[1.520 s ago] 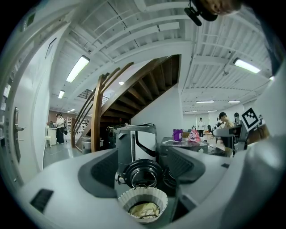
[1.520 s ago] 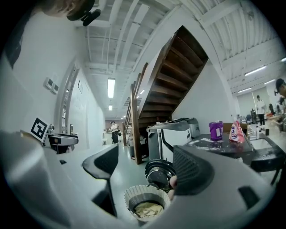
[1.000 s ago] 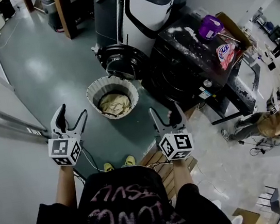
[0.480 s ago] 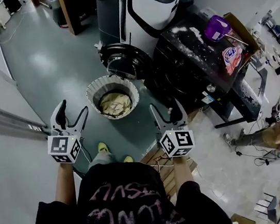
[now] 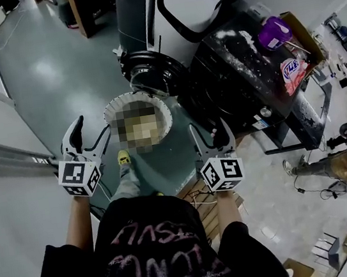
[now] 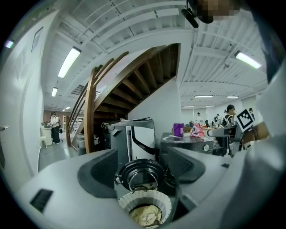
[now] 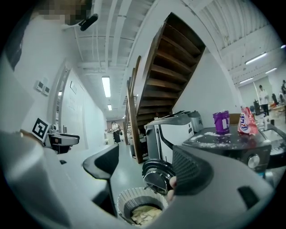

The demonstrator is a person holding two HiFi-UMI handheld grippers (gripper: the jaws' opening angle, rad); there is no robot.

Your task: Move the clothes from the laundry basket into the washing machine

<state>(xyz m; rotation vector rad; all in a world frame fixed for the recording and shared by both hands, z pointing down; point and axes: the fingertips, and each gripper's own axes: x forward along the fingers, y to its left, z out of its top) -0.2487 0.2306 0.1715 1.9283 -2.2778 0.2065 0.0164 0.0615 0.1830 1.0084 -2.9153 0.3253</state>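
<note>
— Is either gripper carrying anything?
— No. The left gripper (image 5: 93,128) and right gripper (image 5: 209,129) both have jaws apart and empty, short of the laundry basket (image 5: 112,111).
— And the clothes?
— They are blurred in the head view. The left gripper view shows beige clothes (image 6: 145,215) in the basket, beside the washing machine (image 6: 187,142), whose door is open.

Observed: the person is stepping toward the laundry basket (image 5: 165,118). One leg (image 5: 123,184) is swinging forward, and its yellow shoe (image 5: 123,156) is now arriving just beside the basket's rim. A second ago both shoes were standing well back from it. The left hand-held gripper (image 5: 93,128) and right hand-held gripper (image 5: 209,129) are drawing nearer the basket.
</note>
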